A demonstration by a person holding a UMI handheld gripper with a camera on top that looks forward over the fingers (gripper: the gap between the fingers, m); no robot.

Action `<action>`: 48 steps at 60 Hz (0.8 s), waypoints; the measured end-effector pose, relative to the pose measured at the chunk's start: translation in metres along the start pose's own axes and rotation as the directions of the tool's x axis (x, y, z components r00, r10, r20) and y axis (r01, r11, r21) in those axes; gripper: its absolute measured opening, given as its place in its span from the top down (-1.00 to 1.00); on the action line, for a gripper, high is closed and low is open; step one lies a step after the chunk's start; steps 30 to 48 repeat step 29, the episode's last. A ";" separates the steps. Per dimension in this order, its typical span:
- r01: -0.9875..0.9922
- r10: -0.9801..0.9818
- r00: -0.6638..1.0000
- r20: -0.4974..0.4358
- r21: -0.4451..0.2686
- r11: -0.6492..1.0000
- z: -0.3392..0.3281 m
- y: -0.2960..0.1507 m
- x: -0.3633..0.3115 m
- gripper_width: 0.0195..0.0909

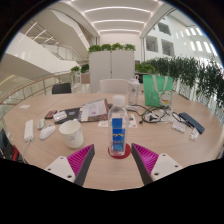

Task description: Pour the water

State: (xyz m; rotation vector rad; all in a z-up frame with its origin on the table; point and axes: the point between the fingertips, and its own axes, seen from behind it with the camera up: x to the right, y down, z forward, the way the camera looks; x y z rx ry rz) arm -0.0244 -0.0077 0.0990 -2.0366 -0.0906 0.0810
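Fingers of the gripper stood wide apart, holding nothing, their pink pads facing each other across open space. Between them and just ahead stood a clear water bottle with a blue label, upright on the round wooden table, with a gap at either side. Left of the bottle, near the left finger, sat a white cup. Beyond lay papers and cables, and farther off a white planter with greenery.
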 end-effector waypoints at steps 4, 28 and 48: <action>0.008 -0.008 1.000 -0.023 0.021 1.000 -0.040 -0.007 -0.012 -0.73; 0.043 -0.040 0.996 -0.083 0.035 0.998 -0.251 -0.035 -0.097 -0.71; 0.045 -0.042 0.996 -0.084 0.034 0.998 -0.257 -0.036 -0.099 -0.70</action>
